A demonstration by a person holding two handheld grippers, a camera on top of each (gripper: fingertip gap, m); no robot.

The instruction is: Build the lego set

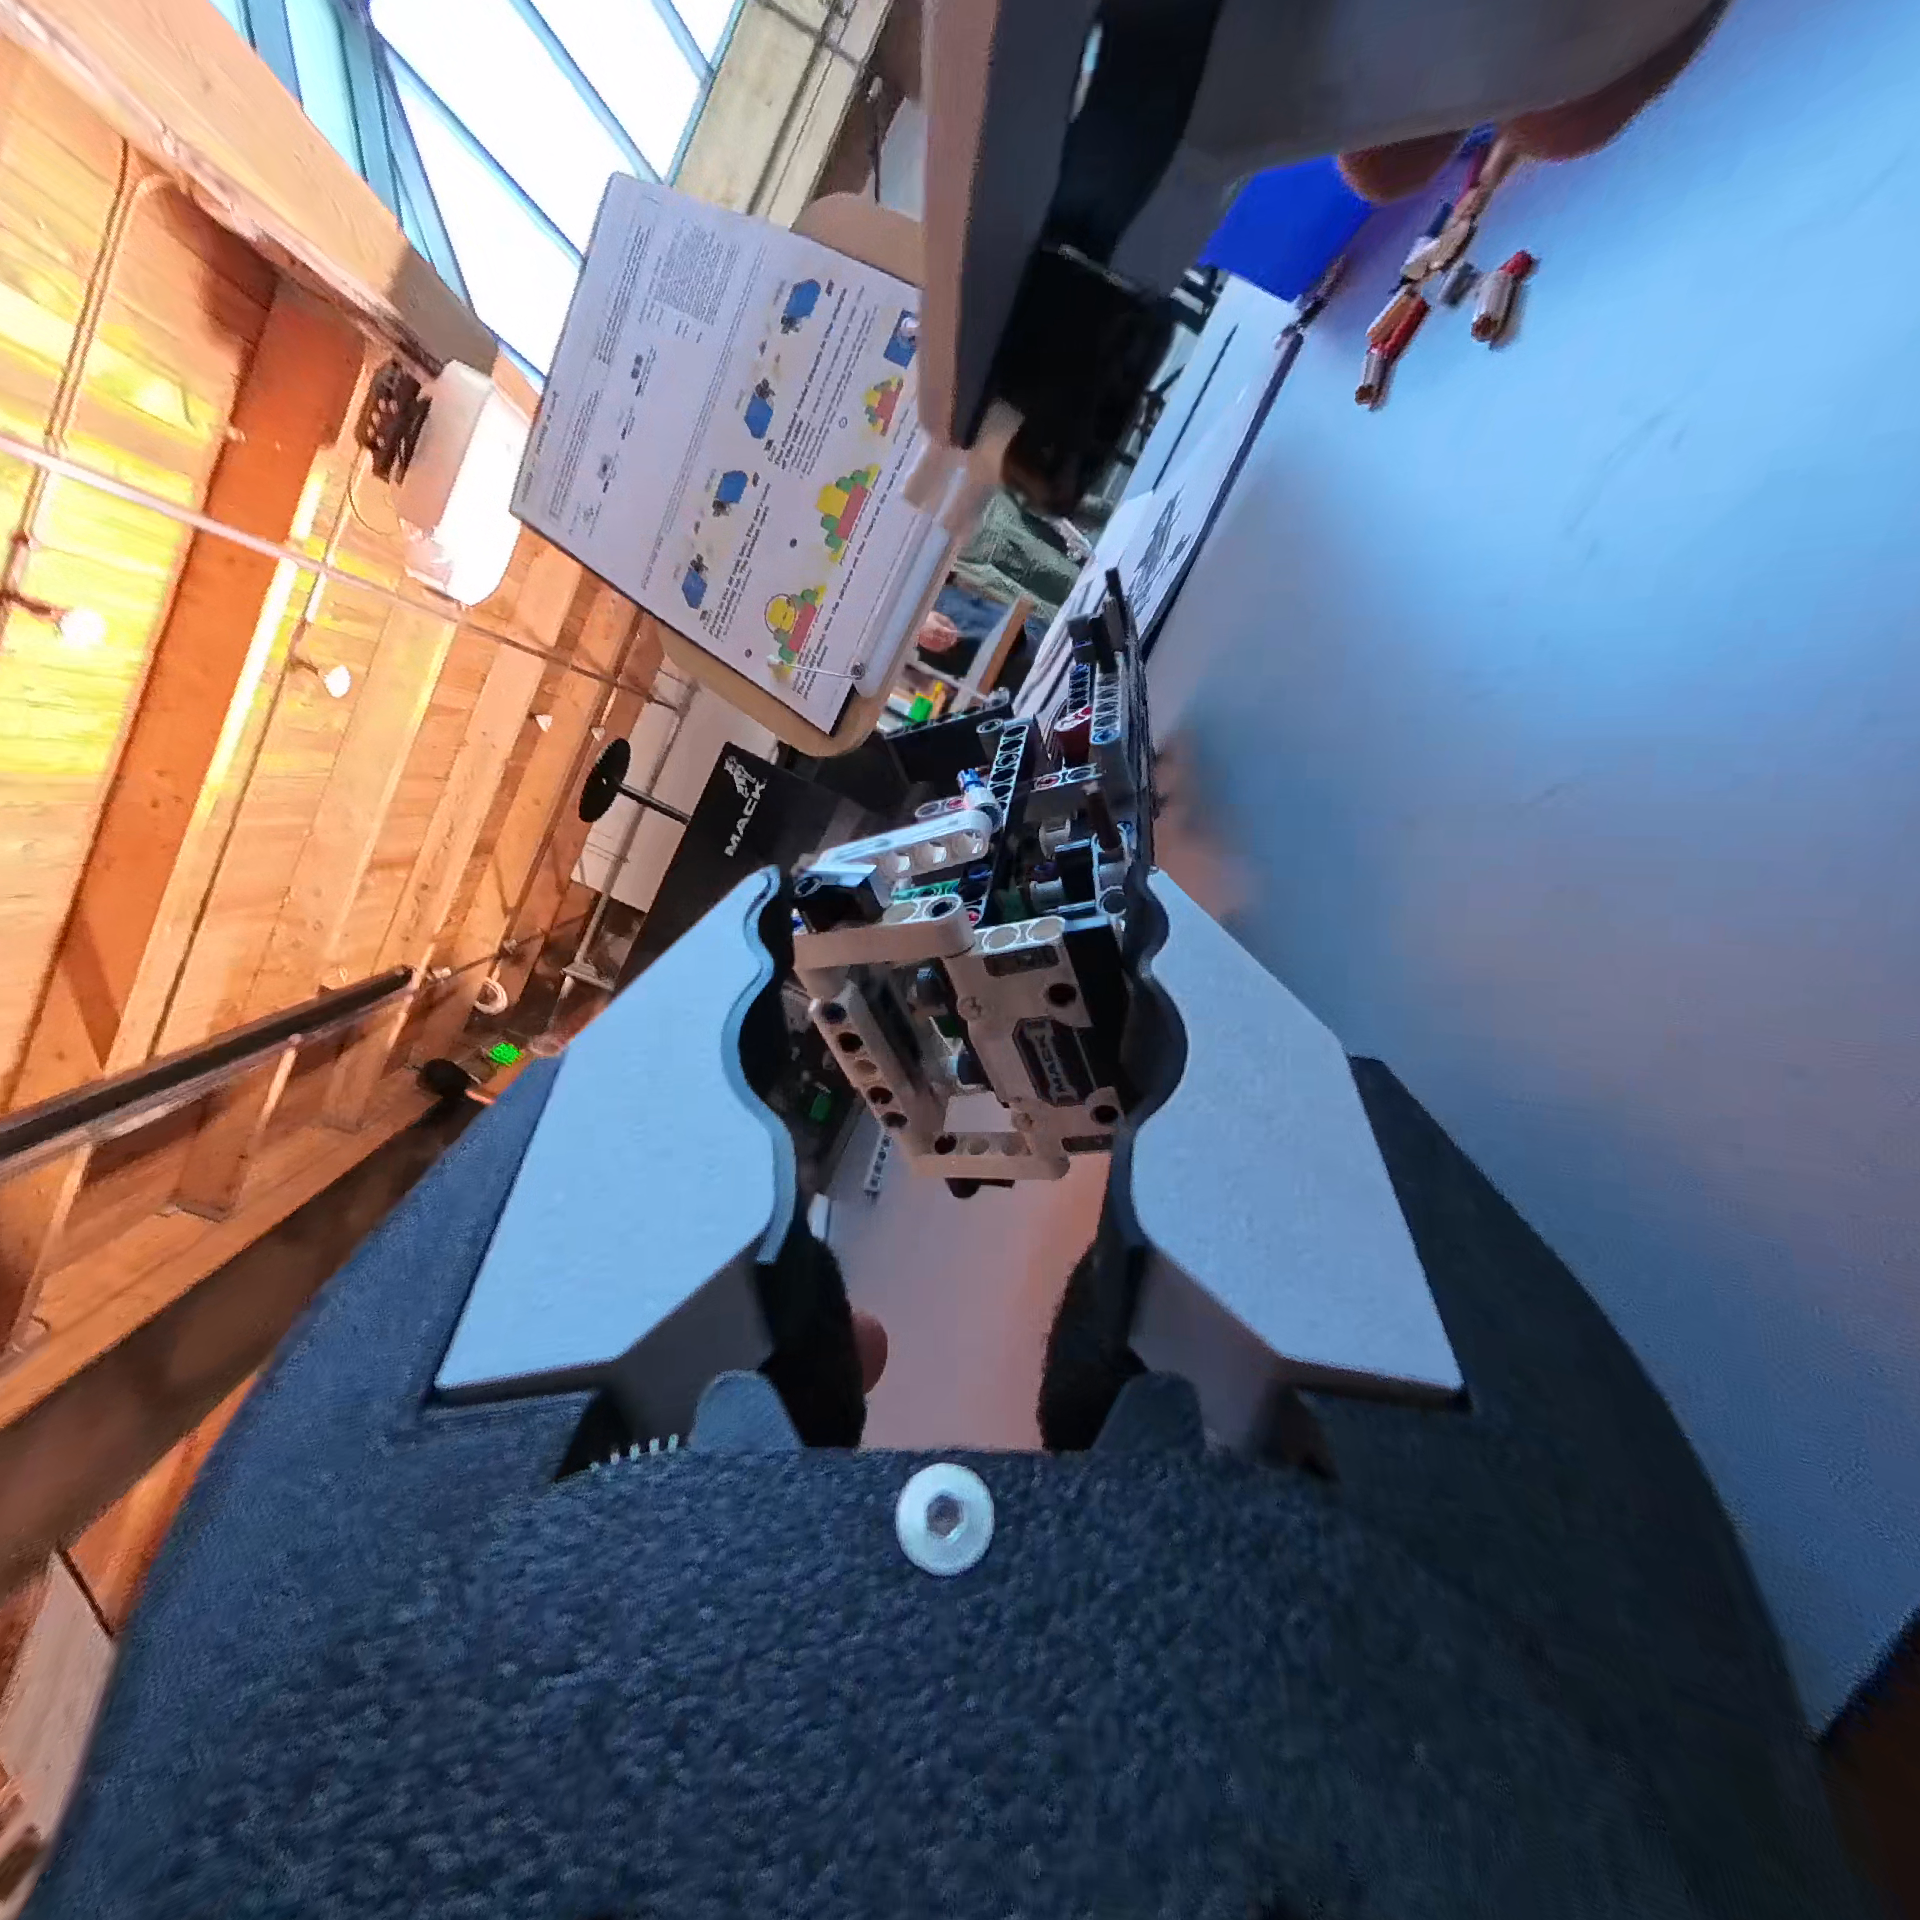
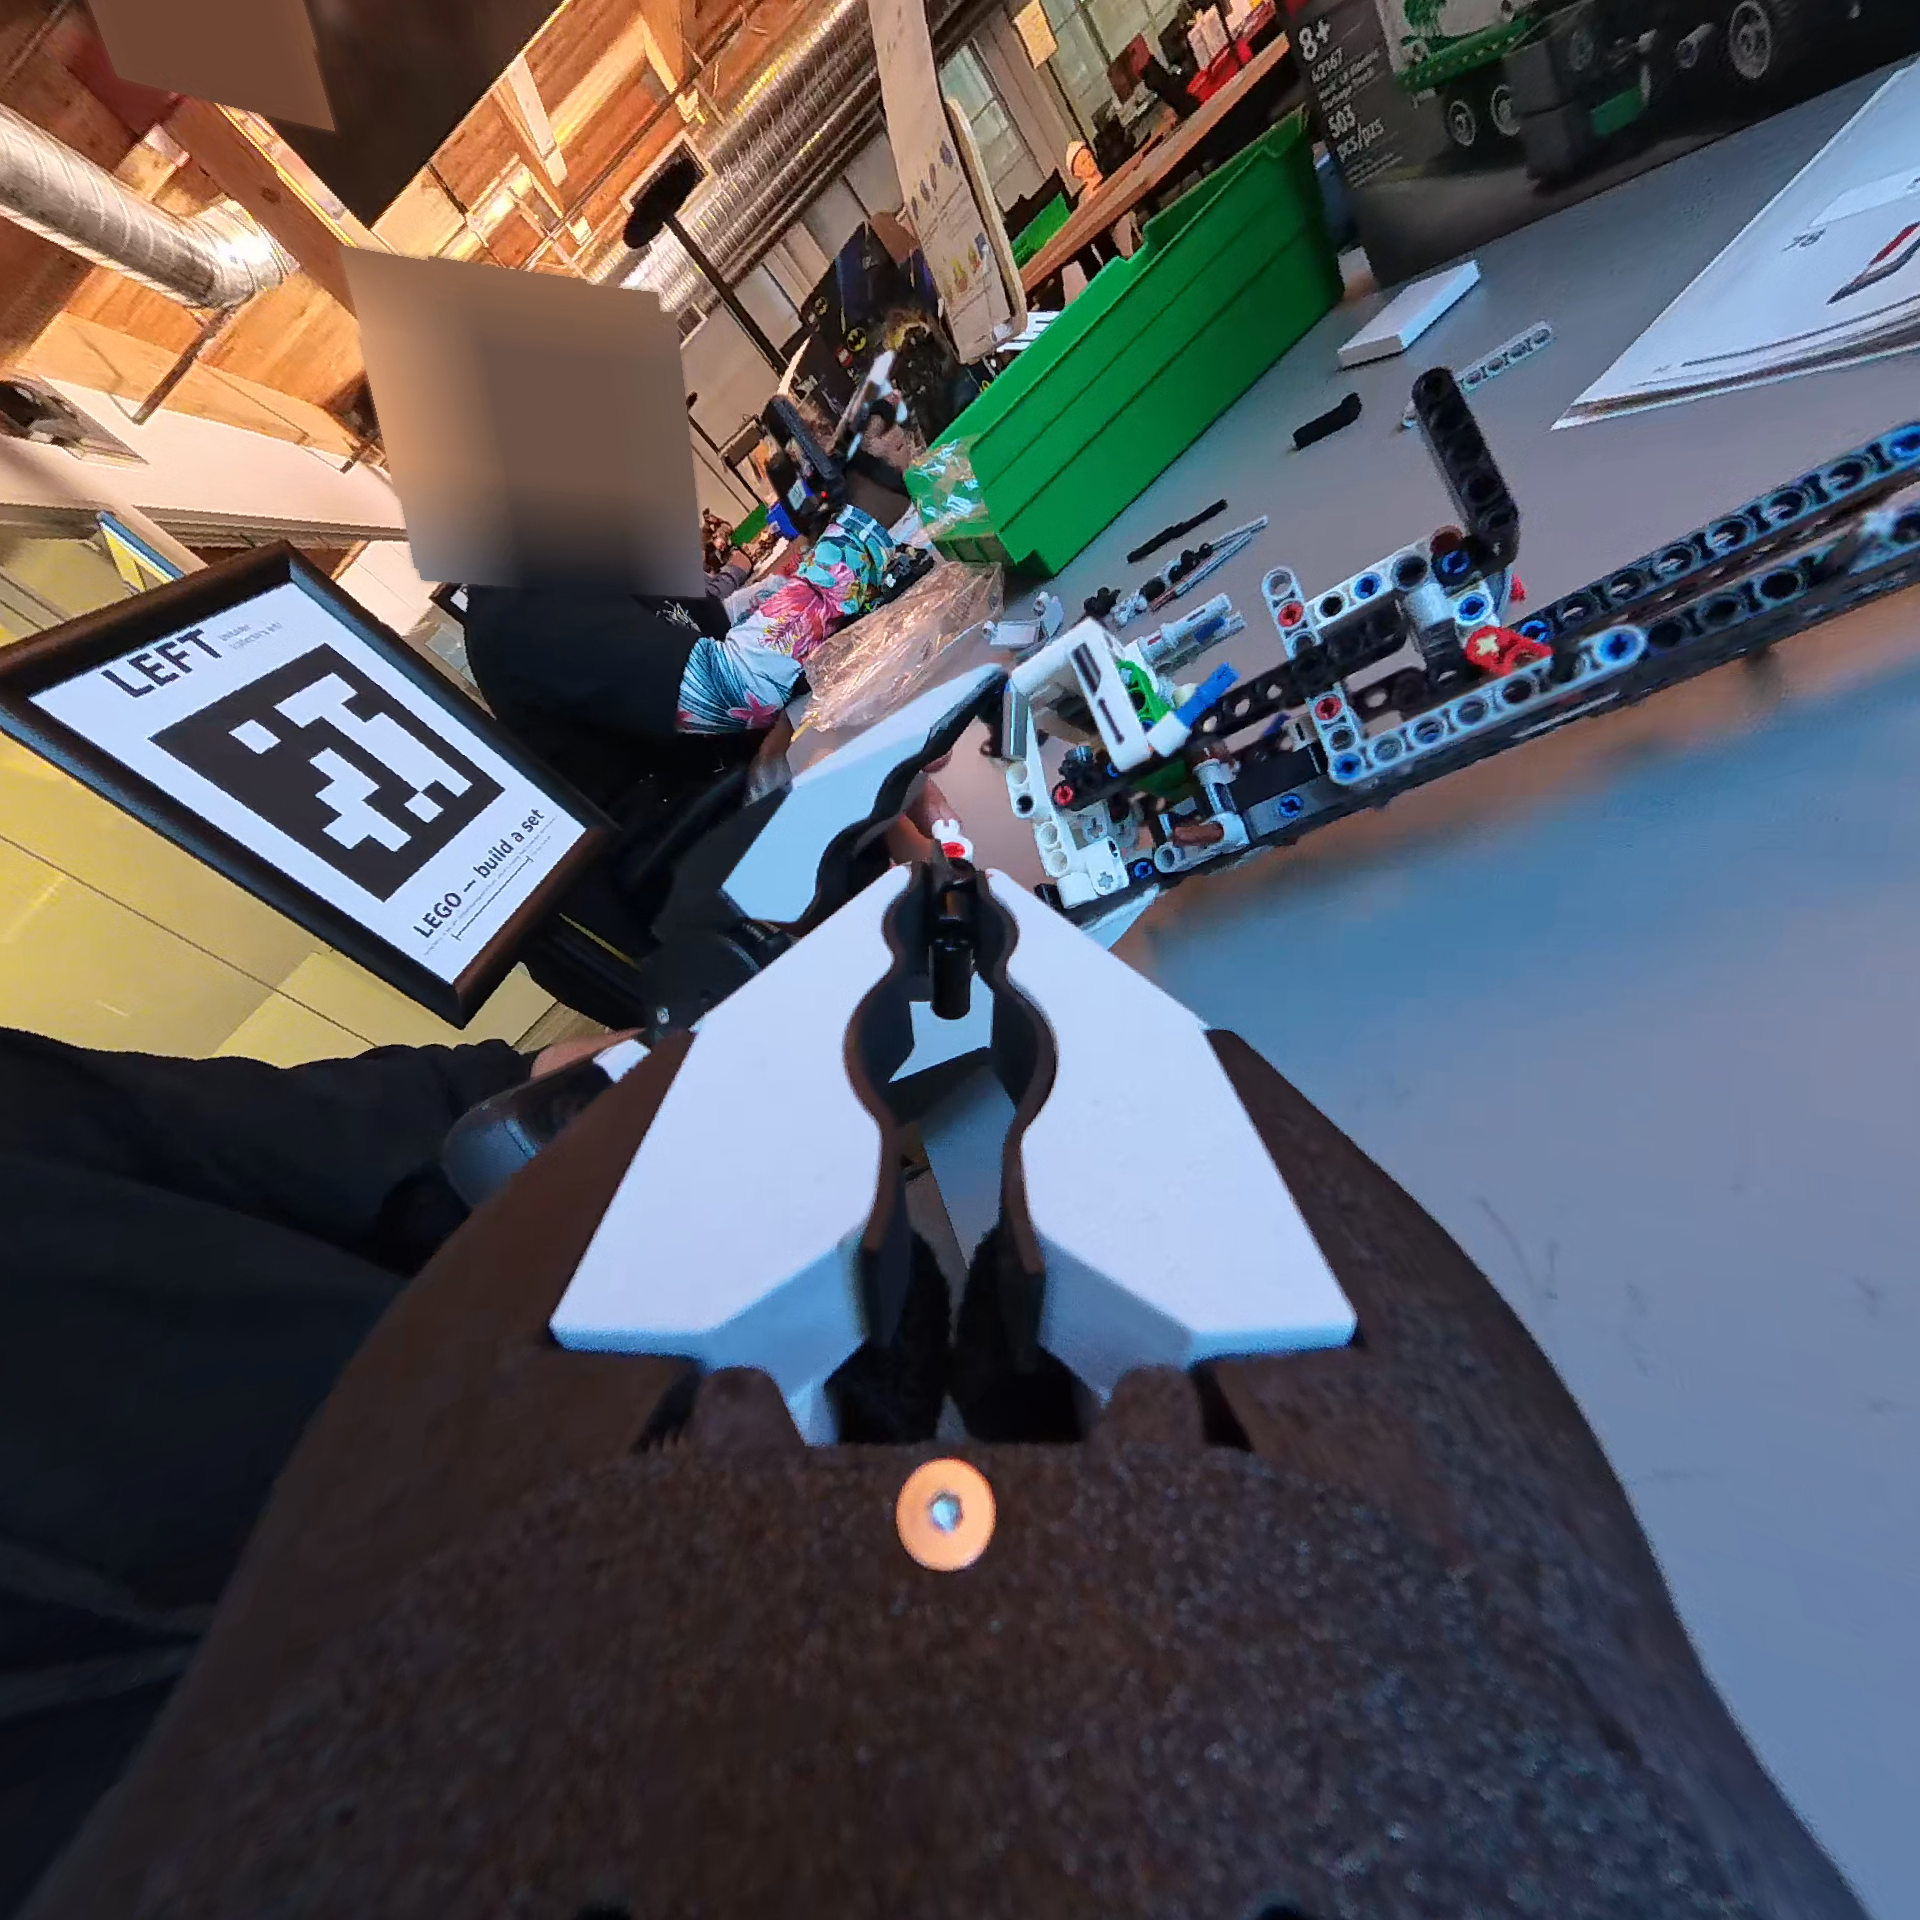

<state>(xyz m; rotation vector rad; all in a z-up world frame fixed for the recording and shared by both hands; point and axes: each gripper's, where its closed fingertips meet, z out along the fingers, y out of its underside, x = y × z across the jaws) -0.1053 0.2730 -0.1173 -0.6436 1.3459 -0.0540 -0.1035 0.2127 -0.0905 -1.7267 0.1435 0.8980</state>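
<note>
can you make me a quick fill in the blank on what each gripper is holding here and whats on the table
1. The left gripper is shut on the lego ____.
2. The right gripper pinches a small pin whose colour is ____.
3. The long bin on the table is ____ in colour.
4. In the right wrist view the truck model lies ____ of the right gripper's tips.

Missing words: truck model; black; green; right

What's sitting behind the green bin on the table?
Behind the green bin stand a dark boxed set and a leaning instruction board. The bin hides their lower parts and whatever it holds inside.
</note>
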